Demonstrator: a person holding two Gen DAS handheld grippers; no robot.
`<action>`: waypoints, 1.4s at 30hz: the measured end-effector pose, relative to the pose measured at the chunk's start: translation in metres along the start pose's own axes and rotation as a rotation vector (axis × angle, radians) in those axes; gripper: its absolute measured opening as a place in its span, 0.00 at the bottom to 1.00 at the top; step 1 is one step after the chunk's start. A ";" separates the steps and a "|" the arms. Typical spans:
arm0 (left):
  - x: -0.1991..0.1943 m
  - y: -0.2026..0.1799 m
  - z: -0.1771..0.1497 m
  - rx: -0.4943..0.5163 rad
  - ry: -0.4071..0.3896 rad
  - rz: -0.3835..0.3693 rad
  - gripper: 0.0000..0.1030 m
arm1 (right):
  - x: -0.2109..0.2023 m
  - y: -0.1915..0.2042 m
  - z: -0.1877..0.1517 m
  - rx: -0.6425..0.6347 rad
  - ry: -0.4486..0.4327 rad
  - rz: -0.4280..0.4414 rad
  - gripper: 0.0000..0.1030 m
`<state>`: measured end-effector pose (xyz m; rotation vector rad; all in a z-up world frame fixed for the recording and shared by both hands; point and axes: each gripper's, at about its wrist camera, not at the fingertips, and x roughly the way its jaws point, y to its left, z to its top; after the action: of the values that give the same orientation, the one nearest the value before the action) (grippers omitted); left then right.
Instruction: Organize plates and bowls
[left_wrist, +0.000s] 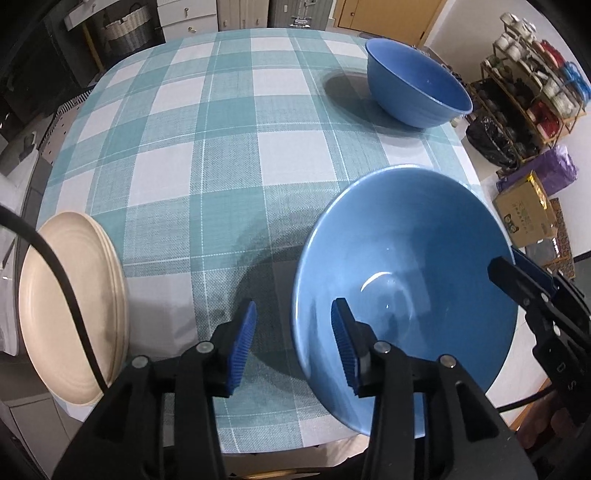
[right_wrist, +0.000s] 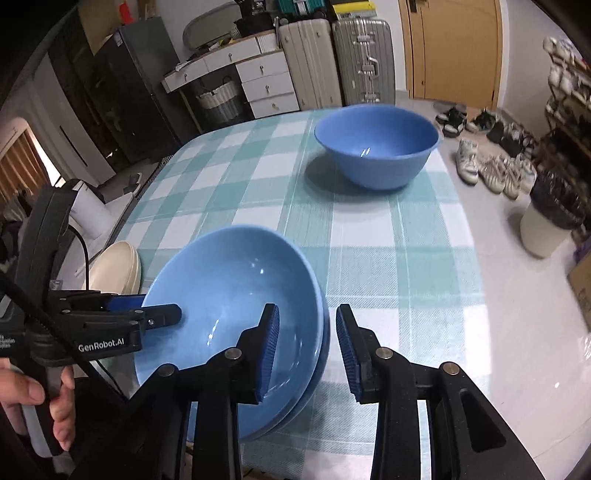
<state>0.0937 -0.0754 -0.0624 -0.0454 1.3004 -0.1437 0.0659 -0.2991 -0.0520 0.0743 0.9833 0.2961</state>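
Bright, even overhead lighting; bowls (right_wrist: 376, 146) cast soft leftward shadows; glaze shows glare; fisheye edges curve, vignette, blur.

Left wrist view: low over the near edge of the bench (left_wrist: 229, 155), facing along it toward the far cabinets, close behind the left gripper (left_wrist: 291, 347). Right wrist view: likewise low and close behind the right gripper (right_wrist: 308, 349), angled across the same bench toward suitcases and a door. Shared by both: the checked cloth, the near shallow blue bowl (left_wrist: 402, 280) (right_wrist: 229, 317), the far deep blue bowl (left_wrist: 417, 85) (right_wrist: 376, 144), the cream plates (left_wrist: 70, 306) (right_wrist: 116, 266).
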 end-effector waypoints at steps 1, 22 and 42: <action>0.001 0.000 0.000 0.005 0.001 0.004 0.41 | 0.003 0.000 -0.001 -0.001 0.007 -0.002 0.28; 0.008 -0.001 -0.002 -0.004 0.016 -0.008 0.41 | 0.020 0.001 -0.004 0.012 0.075 -0.048 0.13; -0.043 -0.007 -0.017 0.036 -0.299 0.048 0.46 | -0.055 0.021 -0.042 0.035 -0.438 -0.053 0.84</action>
<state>0.0660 -0.0756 -0.0251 -0.0047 0.9995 -0.1137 -0.0023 -0.2979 -0.0266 0.1387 0.5543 0.2014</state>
